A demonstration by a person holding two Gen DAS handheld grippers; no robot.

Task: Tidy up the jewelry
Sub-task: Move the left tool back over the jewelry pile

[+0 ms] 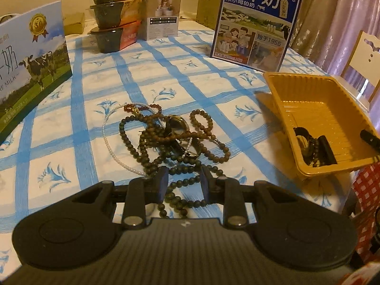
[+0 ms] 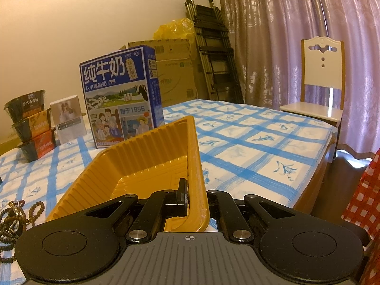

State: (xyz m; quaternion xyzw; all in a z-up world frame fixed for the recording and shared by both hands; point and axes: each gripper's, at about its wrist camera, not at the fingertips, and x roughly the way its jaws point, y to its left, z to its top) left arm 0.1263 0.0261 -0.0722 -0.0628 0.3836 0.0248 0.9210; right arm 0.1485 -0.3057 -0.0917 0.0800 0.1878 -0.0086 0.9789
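A tangled pile of jewelry [image 1: 171, 137] lies on the checked tablecloth: dark bead strands, a thin white pearl necklace [image 1: 111, 147], a reddish bead bracelet [image 1: 142, 106] and a watch [image 1: 177, 121]. My left gripper [image 1: 184, 180] is open, its fingers either side of a dark bead strand [image 1: 180, 185] at the pile's near edge. A yellow plastic tray [image 1: 315, 109] stands tilted at the right with a few dark pieces [image 1: 313, 147] inside. My right gripper [image 2: 196, 199] is shut on the tray's right wall [image 2: 197, 166]. Beads show at the far left of the right wrist view [image 2: 14, 218].
A blue milk carton box [image 1: 256, 21] stands behind the tray. Another milk box [image 1: 28, 66] is at the left. Stacked noodle bowls [image 1: 111, 16] and a small white box [image 1: 161, 16] are at the back. A chair [image 2: 320, 80] stands by the table's right edge.
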